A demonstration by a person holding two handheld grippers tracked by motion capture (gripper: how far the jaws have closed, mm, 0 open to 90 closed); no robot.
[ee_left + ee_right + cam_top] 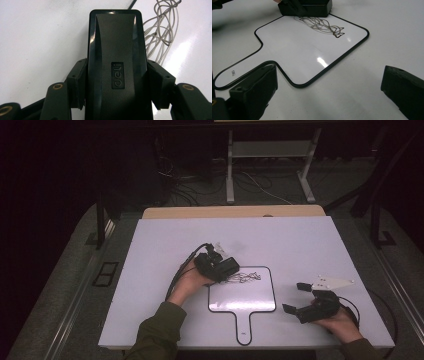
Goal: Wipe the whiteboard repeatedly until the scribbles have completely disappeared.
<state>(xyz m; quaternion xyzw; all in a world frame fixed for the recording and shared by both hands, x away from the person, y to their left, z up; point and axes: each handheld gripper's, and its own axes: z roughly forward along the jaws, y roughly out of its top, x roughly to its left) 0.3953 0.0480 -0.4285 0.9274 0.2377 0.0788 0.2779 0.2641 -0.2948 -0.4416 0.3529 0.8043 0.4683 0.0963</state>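
Paddle whiteboard (250,300) on white table (150,270)

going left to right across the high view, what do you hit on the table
left gripper clamped on a black eraser → scribbles → paddle-shaped whiteboard → right gripper, jaws open

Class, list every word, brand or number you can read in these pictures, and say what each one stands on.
"deli" – embossed on the black eraser clamped in the left gripper.
Small mark on the whiteboard handle: possibly the same brand, too small to be sure.

Dim surroundings, glare on whiteboard (312,52)
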